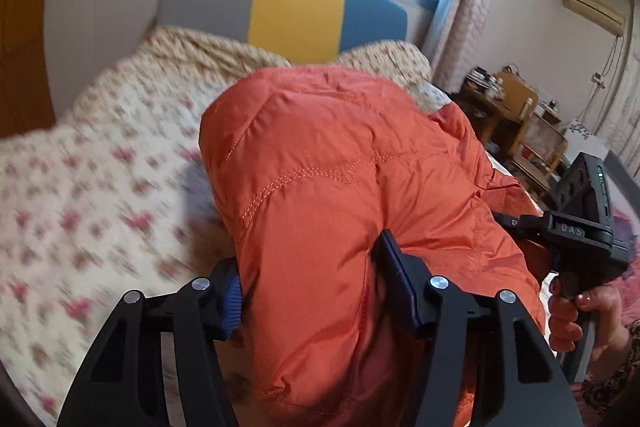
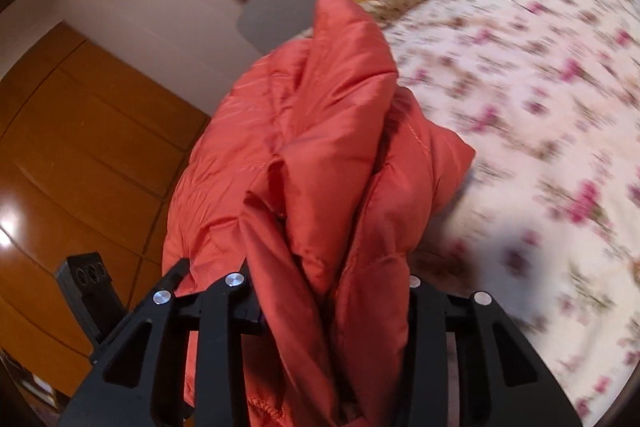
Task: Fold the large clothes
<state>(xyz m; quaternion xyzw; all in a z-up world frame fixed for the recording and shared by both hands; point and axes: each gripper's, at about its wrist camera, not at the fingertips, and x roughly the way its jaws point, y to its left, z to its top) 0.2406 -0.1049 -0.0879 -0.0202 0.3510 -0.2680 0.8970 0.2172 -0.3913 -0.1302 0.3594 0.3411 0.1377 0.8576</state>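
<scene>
The left gripper (image 1: pixel 316 291) clamps a thick fold of the orange quilted jacket (image 1: pixel 340 155), which rises bunched above the floral bedspread (image 1: pixel 100 167). At the bed's right edge a hand (image 1: pixel 580 319) holds the right gripper (image 1: pixel 576 231) against the jacket's far side.

Raised letters "OAS" on the black body of the right hand-held gripper (image 1: pixel 516 223).

Jacket (image 1: pixel 340 163) on bed (image 1: pixel 100 187), headboard (image 1: pixel 280 11) behind
</scene>
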